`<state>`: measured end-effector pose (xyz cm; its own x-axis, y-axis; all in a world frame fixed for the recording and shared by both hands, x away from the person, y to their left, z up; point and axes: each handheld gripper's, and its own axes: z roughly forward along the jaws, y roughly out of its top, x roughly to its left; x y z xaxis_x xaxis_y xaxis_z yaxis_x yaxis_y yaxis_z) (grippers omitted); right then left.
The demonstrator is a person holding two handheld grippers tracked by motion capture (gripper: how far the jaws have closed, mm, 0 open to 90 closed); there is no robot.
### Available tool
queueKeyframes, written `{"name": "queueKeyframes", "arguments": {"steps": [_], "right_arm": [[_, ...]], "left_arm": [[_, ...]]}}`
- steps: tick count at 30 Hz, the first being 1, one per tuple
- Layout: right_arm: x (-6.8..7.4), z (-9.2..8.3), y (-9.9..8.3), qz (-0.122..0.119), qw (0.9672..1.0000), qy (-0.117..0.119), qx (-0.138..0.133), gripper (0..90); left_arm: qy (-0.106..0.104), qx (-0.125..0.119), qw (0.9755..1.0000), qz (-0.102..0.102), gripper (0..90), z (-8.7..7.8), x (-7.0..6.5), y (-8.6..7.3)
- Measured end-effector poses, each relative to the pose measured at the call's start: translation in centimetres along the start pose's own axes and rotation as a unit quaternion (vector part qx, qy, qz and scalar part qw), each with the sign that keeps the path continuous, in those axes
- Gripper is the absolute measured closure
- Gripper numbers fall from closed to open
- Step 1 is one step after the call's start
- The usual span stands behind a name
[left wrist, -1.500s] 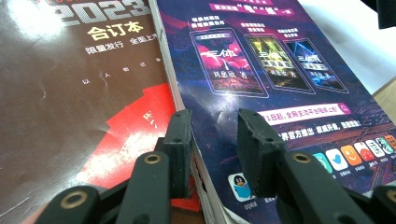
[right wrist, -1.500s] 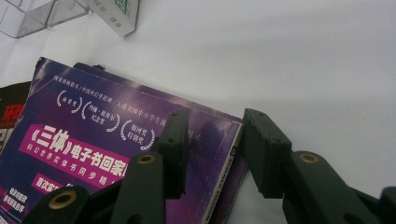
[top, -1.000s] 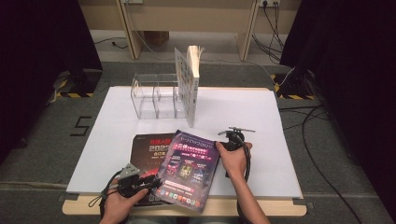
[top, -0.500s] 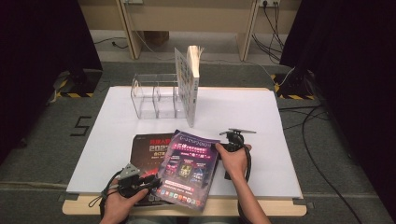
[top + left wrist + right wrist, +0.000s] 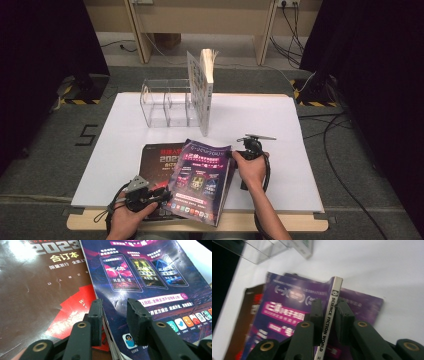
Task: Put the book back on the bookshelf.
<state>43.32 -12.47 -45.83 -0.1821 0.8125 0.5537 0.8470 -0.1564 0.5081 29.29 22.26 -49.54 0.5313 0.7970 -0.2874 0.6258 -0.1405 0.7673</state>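
Note:
A purple magazine (image 5: 202,180) lies across a dark brown magazine (image 5: 156,161) near the front of the white table (image 5: 280,125). My right gripper (image 5: 233,156) is at its right edge. In the right gripper view its jaws have just been closing, and the gripper (image 5: 329,311) is now shut on the white spine (image 5: 331,300) of the purple magazine (image 5: 287,307). My left gripper (image 5: 161,193) is at the front left corner. In the left gripper view that gripper (image 5: 112,312) is open and straddles the page edge, one jaw over the brown magazine (image 5: 37,290) and one over the purple cover (image 5: 140,272).
A clear acrylic rack (image 5: 166,102) stands at the back of the table with a thick book (image 5: 202,85) upright at its right end. Cables (image 5: 330,135) run over the floor to the right. The table's front edge is just below both hands.

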Motion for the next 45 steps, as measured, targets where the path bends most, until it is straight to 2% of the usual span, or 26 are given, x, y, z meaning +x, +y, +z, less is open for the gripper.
{"name": "queueKeyframes", "arguments": {"steps": [2, 5, 6, 10, 12, 14, 17, 19, 21, 25, 26, 27, 28, 29, 30, 31, 33, 34, 35, 37, 40, 42, 45], "right_arm": [[0.6, -0.4, 0.3, -0.004, 0.9998, 0.016, -0.009, 80.4], [1.0, -0.7, 0.5, -0.003, 0.9996, 0.026, -0.013, 81.3], [1.4, -0.9, 0.6, -0.007, 0.999, 0.038, -0.023, 82.0], [2.1, -1.0, 0.7, -0.012, 0.9981, 0.047, -0.038, 82.8], [2.8, -1.3, 0.8, -0.021, 0.9971, 0.054, -0.048, 83.2], [3.3, -1.5, 0.9, -0.03, 0.9964, 0.057, -0.055, 83.4], [3.9, -1.7, 1.0, -0.038, 0.9956, 0.061, -0.06, 83.5], [5.0, -2.1, 1.1, -0.056, 0.9937, 0.066, -0.072, 83.6], [5.3, -2.2, 1.1, -0.062, 0.993, 0.067, -0.076, 83.7], [6.9, -2.9, 1.2, -0.086, 0.9891, 0.072, -0.095, 83.7], [7.7, -3.3, 1.3, -0.101, 0.9867, 0.071, -0.106, 83.7], [7.7, -3.3, 1.3, -0.101, 0.9867, 0.071, -0.106, 83.7], [8.4, -3.5, 1.4, -0.114, 0.9842, 0.073, -0.115, 83.7], [8.4, -3.5, 1.4, -0.114, 0.9842, 0.073, -0.115, 83.7], [9.0, -3.8, 1.5, -0.123, 0.9817, 0.076, -0.125, 83.7], [9.0, -3.8, 1.5, -0.123, 0.9817, 0.076, -0.125, 83.7], [9.7, -4.1, 1.7, -0.132, 0.9787, 0.074, -0.138, 83.7], [10.2, -4.4, 1.9, -0.136, 0.9762, 0.075, -0.151, 83.7], [10.2, -4.4, 1.9, -0.136, 0.9762, 0.075, -0.151, 83.7], [10.9, -4.8, 2.3, -0.152, 0.9714, 0.068, -0.169, 83.7], [11.3, -5.0, 2.5, -0.157, 0.9694, 0.067, -0.176, 83.7], [11.8, -5.0, 2.8, -0.164, 0.9666, 0.066, -0.186, 83.7], [12.2, -5.0, 3.0, -0.166, 0.9654, 0.067, -0.19, 83.7]], "left_arm": [[-0.003, -0.001, 1.0, -0.001, 66.6, -0.1, 0.1, 0.0], [-0.007, -0.004, 0.9999, -0.006, 66.5, -0.2, 0.1, -0.1], [-0.008, -0.006, 0.9999, -0.007, 64.2, -0.2, 0.2, -0.1], [-0.004, -0.022, 0.9996, -0.017, 59.3, -0.6, 0.6, -0.1], [0.007, -0.044, 0.9987, -0.026, 56.5, -1.1, 1.1, 0.0], [0.014, -0.053, 0.998, -0.031, 55.6, -1.3, 1.5, 0.1], [0.018, -0.059, 0.9975, -0.034, 55.1, -1.4, 1.7, 0.0], [0.023, -0.067, 0.9968, -0.036, 54.9, -1.6, 1.9, 0.0], [0.024, -0.07, 0.9966, -0.037, 54.9, -1.7, 2.0, 0.1], [0.03, -0.079, 0.9956, -0.04, 54.2, -1.8, 2.1, 0.1], [0.032, -0.08, 0.9954, -0.04, 54.0, -1.9, 2.2, 0.0], [0.032, -0.08, 0.9954, -0.04, 54.0, -1.9, 2.2, 0.0], [0.033, -0.082, 0.9953, -0.041, 53.9, -1.9, 2.3, 0.0], [0.034, -0.083, 0.9951, -0.041, 53.9, -1.9, 2.3, 0.0], [0.035, -0.084, 0.995, -0.041, 53.7, -1.9, 2.3, 0.0], [0.036, -0.086, 0.9947, -0.043, 53.7, -2.0, 2.4, 0.0], [0.037, -0.088, 0.9945, -0.044, 53.5, -2.0, 2.4, 0.0], [0.037, -0.089, 0.9944, -0.044, 53.6, -2.0, 2.4, 0.0], [0.036, -0.09, 0.9943, -0.045, 53.6, -2.0, 2.4, 0.0], [0.036, -0.089, 0.9944, -0.045, 53.5, -2.0, 2.5, 0.0], [0.037, -0.088, 0.9945, -0.045, 53.5, -1.9, 2.5, 0.0], [0.037, -0.09, 0.9942, -0.045, 53.5, -2.0, 2.5, 0.0], [0.039, -0.091, 0.9941, -0.045, 53.5, -2.1, 2.5, 0.0]]}}
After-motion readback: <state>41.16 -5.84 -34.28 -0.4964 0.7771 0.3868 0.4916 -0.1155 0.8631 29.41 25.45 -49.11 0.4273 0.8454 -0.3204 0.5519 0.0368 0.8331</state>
